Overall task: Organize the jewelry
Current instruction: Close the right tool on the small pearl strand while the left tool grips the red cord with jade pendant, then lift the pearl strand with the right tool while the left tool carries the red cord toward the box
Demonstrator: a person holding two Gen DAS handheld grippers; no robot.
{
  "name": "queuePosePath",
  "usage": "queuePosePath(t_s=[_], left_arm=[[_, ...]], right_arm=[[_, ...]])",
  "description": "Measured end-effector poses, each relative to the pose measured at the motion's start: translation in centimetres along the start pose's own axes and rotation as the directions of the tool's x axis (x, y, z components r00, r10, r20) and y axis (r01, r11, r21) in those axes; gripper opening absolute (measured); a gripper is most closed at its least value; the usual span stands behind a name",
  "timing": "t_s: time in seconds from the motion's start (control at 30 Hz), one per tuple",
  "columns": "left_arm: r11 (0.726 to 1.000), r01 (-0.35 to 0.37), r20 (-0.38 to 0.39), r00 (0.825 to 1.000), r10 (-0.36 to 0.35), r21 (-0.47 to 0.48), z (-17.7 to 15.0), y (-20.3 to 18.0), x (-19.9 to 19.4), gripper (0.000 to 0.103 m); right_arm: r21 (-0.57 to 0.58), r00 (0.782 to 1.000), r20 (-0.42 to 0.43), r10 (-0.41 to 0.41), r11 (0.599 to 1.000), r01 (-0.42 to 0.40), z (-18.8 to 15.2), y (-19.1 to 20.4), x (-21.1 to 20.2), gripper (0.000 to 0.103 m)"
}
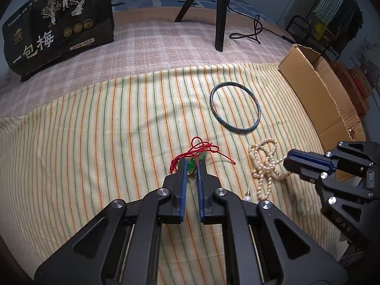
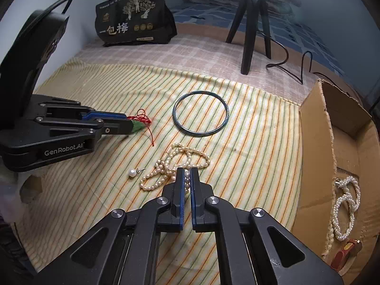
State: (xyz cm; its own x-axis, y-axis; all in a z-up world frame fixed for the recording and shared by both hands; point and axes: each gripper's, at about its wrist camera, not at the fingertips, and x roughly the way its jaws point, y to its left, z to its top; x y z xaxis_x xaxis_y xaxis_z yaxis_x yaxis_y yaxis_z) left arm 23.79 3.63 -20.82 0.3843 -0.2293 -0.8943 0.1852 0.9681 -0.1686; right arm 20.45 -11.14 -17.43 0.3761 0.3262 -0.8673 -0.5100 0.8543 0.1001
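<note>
A green pendant (image 1: 191, 166) on a tangled red cord (image 1: 201, 147) lies on the striped cloth (image 1: 95, 130). My left gripper (image 1: 191, 163) is shut on the pendant, and the right wrist view shows the same grip from the side, with the left gripper (image 2: 130, 124) on the pendant (image 2: 139, 126). A cream pearl necklace (image 2: 190, 153) lies bunched in front of my right gripper (image 2: 187, 172), which is shut on a strand of it. From the left wrist view the right gripper (image 1: 288, 163) reaches the necklace (image 1: 263, 161) from the right. A dark teal bangle (image 2: 199, 134) lies flat beyond both.
A single pearl earring (image 2: 132, 172) lies left of the necklace. An open cardboard box (image 2: 315, 154) at the right holds a white pearl strand (image 2: 344, 209) and a red item (image 2: 344, 254). A black printed bag (image 1: 59, 23), tripod legs (image 1: 219, 11) and a cable stand at the back.
</note>
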Motion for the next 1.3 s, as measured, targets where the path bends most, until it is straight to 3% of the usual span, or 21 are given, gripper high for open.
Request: queuePosePath(t_s=[0.7,1.3], left_arm=[[0.996,0.065,0.120,0.991,-0.058,-0.060,1.4,0.5,-5.0,0.002],[0.991,0.134,0.257,0.958,-0.125,-0.020,2.1,-2.6,-11.8,0.002]], right_arm=[[0.086,0.989,0.145,0.038,0.995,-0.050,2.0,-1.8,-5.9,0.003],[0.168,0.936,0.349,0.038,0.981,-0.102,3.7,-5.2,-15.4,0.003]])
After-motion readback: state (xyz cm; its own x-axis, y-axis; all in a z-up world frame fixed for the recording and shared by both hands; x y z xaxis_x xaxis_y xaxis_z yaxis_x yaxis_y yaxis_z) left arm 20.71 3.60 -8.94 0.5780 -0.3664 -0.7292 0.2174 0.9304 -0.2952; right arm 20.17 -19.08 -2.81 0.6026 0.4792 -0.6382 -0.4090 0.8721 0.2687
